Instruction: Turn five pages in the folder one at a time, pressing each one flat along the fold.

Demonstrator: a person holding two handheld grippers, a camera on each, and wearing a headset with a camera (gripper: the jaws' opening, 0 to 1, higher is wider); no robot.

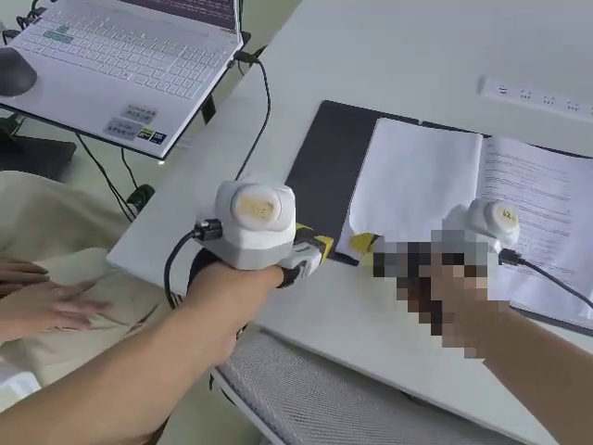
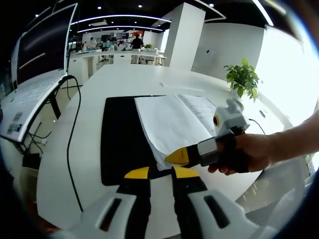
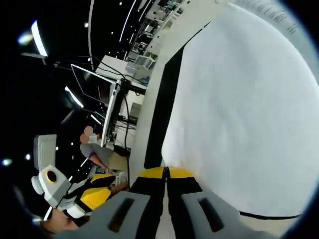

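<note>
An open folder lies on the white table, its black inside cover (image 1: 324, 158) on the left and a printed page (image 1: 542, 213) on the right. A blank white page (image 1: 417, 181) stands lifted between them. My right gripper (image 1: 364, 244) is shut on that page's near lower corner. The left gripper view shows its yellow tip (image 2: 178, 156) pinching the sheet (image 2: 169, 122). In its own view the jaws (image 3: 165, 173) are closed at the page (image 3: 249, 114) edge. My left gripper (image 2: 160, 173) hovers over the cover's near edge (image 2: 122, 144), slightly open and holding nothing.
A laptop (image 1: 130, 56) on a stand sits at the far left, with cables hanging by the table edge. A white power strip (image 1: 537, 97) lies at the back right. A mesh chair seat (image 1: 315, 389) is below the table front. Another person's hand (image 1: 37, 297) rests at the left.
</note>
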